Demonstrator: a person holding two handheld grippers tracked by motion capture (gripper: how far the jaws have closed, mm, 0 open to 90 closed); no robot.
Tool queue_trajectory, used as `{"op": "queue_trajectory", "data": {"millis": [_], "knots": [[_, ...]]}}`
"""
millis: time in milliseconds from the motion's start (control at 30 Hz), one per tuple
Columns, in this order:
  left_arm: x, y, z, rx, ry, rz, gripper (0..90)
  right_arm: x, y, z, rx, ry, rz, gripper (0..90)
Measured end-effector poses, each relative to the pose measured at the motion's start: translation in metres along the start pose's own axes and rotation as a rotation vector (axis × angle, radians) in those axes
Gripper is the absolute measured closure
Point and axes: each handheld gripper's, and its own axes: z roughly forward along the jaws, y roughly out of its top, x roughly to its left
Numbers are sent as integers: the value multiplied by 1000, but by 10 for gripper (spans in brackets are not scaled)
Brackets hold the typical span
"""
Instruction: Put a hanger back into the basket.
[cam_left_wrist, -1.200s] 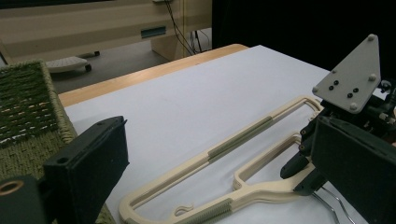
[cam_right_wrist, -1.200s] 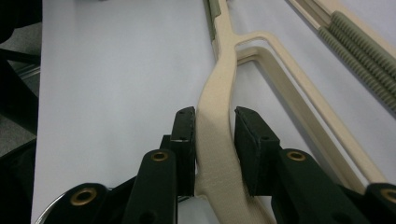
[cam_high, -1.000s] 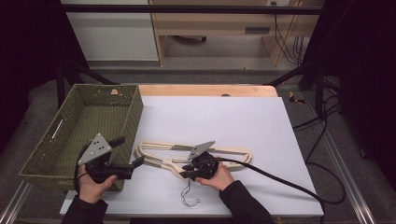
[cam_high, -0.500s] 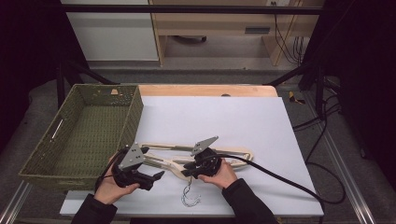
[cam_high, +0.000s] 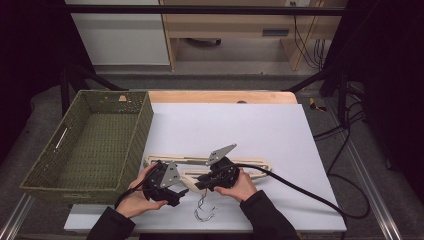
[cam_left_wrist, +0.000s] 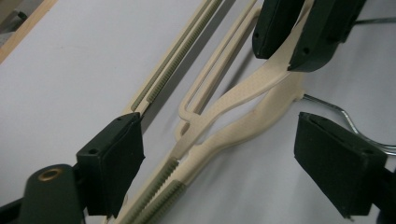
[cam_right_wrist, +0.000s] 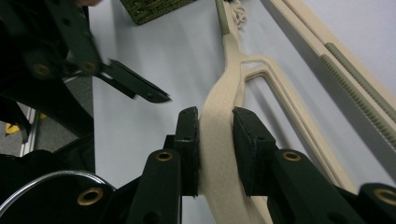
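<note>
Two beige plastic hangers (cam_high: 260, 164) lie overlapped on the white table near its front edge, a wire hook (cam_high: 202, 210) pointing toward the person. My right gripper (cam_high: 200, 182) is shut on the neck of one hanger (cam_right_wrist: 224, 93), both pads pressed flat on it (cam_right_wrist: 215, 149). My left gripper (cam_high: 180, 192) sits just left of it, low over the table. Its jaws (cam_left_wrist: 226, 163) stand wide on either side of the hanger arms (cam_left_wrist: 233, 100) without touching them, and they have just been closing. The right gripper's fingers (cam_left_wrist: 299, 32) show beyond them.
A green woven basket (cam_high: 85, 145) stands at the left of the table, close to my left hand. The right gripper's black cable (cam_high: 300, 190) trails off to the right across the white surface. A wooden strip (cam_high: 220, 96) runs along the table's far edge.
My left gripper has swung right and down from beside the basket to the hangers, ending next to the right gripper with its jaws a little narrower. The right gripper has stayed put.
</note>
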Motion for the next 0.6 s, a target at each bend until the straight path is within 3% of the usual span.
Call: {"op": "queue_trajectory", "data": {"millis": [133,600], "knots": [[-1,1,11,35,26,55,235,0,1,-2,-3,5,-9,724],[-10,5,26,19,102,176,521,0,0,-2,0,8,-4,724]]}}
